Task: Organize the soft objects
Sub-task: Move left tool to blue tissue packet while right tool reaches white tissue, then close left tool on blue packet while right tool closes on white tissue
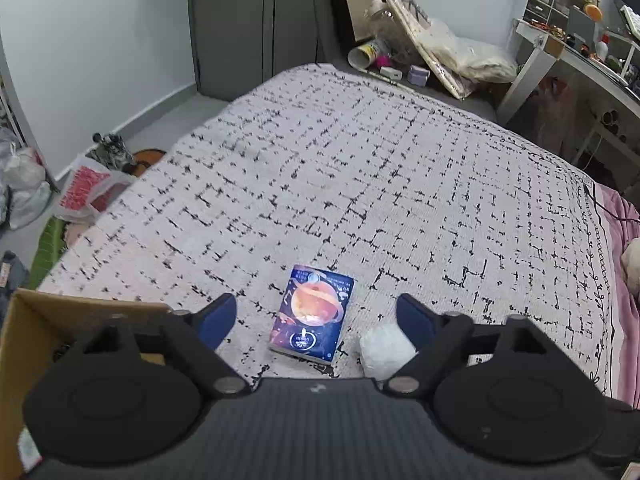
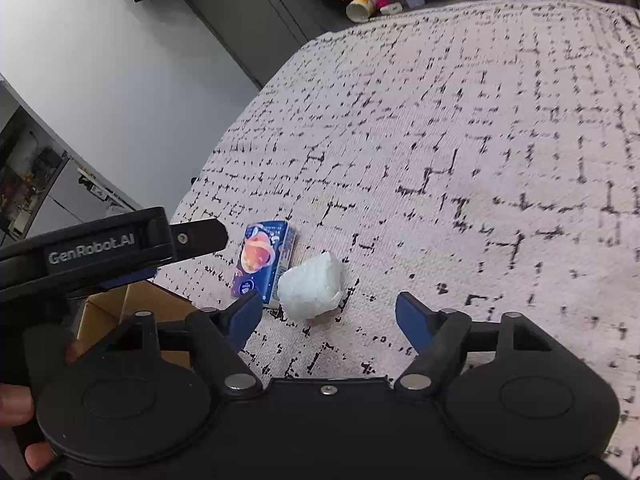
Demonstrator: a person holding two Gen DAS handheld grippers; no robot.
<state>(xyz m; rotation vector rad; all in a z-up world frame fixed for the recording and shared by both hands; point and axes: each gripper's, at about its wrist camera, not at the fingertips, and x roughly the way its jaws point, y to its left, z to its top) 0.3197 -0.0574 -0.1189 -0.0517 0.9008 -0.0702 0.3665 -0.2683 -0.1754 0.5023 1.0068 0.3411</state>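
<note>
Facing desk (image 1: pixel 576 60), left view only

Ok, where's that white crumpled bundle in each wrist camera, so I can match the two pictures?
Left wrist view: the white bundle sits low, right of centre, partly hidden behind the left gripper's right finger.
Right wrist view: it lies just left of centre, in full view ahead of the right gripper.
Shared landmark: the blue pack with the orange planet, lying just left of the bundle on the patterned bedspread in both.
</note>
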